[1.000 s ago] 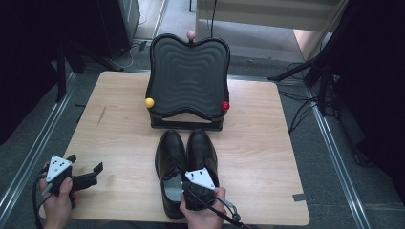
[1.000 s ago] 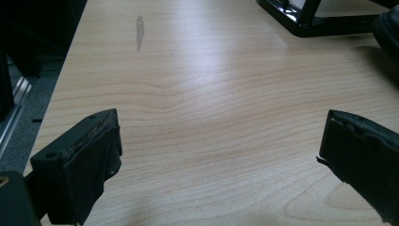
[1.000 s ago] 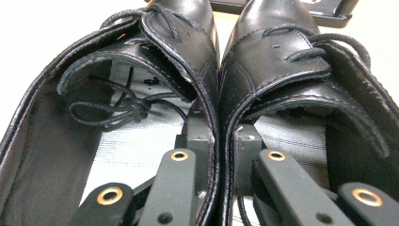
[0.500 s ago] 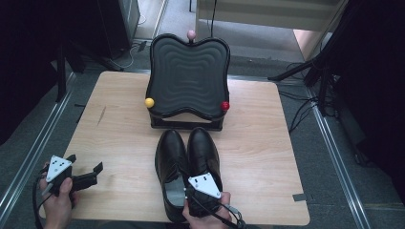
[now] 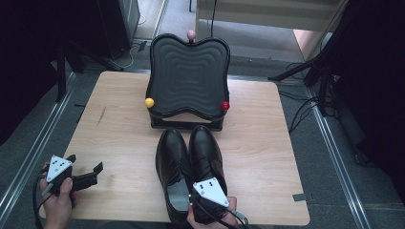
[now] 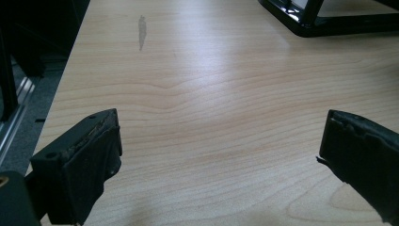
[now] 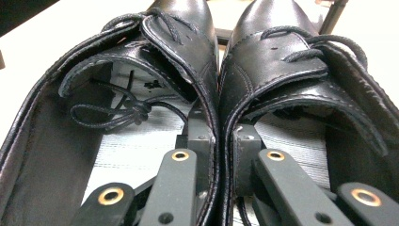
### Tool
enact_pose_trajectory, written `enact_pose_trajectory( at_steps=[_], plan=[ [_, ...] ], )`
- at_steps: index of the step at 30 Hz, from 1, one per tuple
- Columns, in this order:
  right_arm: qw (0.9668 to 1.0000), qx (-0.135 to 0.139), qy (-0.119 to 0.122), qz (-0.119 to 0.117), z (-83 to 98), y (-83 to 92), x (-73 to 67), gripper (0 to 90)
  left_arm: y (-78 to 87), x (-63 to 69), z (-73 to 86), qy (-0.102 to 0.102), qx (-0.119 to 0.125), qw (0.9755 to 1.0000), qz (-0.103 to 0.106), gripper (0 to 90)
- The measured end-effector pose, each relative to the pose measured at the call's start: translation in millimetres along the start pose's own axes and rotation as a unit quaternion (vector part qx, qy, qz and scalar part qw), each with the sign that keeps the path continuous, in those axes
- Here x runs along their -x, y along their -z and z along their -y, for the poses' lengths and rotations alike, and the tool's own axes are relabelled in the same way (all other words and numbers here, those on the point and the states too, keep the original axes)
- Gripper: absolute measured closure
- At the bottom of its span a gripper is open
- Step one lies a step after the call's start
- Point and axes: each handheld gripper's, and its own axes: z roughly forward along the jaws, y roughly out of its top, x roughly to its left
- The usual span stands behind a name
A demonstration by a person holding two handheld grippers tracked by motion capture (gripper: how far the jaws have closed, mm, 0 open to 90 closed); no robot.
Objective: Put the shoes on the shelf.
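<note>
Right gripper (image 5: 203,202): clamped on touching inner walls of the shoe pair (image 5: 191,162), near front table edge (image 5: 267,220).
Shoes' long axis: toes toward black rack (image 5: 187,86).
Left gripper (image 5: 88,174): wide, empty, front-left corner.

1. A light wooden table (image 5: 119,143) stood on a grey floor (image 5: 334,191)
2. Metal rails (image 5: 33,148) ran along both sides of the table
3. Black cables (image 5: 301,109) lay on the floor at the right
4. Dark stands (image 5: 325,67) rose at the far right
5. A pale cabinet (image 5: 267,14) stood beyond the table
6. Light fell evenly, with a soft glare on the wood
</note>
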Motion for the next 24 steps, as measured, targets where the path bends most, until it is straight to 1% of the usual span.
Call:
enact_pose_trajectory(
  at_steps=[5, 9, 12, 16, 20, 24],
  plan=[
    [1.0000, 0.007, 0.004, -0.003, -4.5, 5.6, -2.2, 83.2, 0.2, 0.0, 0.0, -0.001, -0.001, 1.0000, 0.000, 0.5],
    [0.9998, 0.018, 0.010, -0.004, -9.4, 10.6, -3.9, 83.2, 0.1, 0.1, 0.0, 0.000, 0.000, 1.0000, 0.000, 0.5],
    [0.9996, 0.025, 0.010, -0.005, -13.2, 13.6, -4.5, 83.2, 0.1, 0.0, 0.0, -0.001, 0.000, 1.0000, 0.000, 0.6],
    [0.9994, 0.033, 0.008, -0.004, -19.6, 15.7, -5.6, 83.2, 0.1, 0.2, 0.0, -0.001, -0.001, 1.0000, 0.001, 0.5],
    [0.9989, 0.046, 0.013, -0.002, -29.0, 15.8, -6.8, 83.2, 0.2, 0.0, 0.0, -0.001, 0.000, 1.0000, 0.001, 0.5],
    [0.9986, 0.051, 0.013, -0.003, -34.9, 15.1, -7.8, 83.2, 0.2, 0.0, 0.0, -0.001, 0.000, 1.0000, 0.001, 0.5]
  ],
)
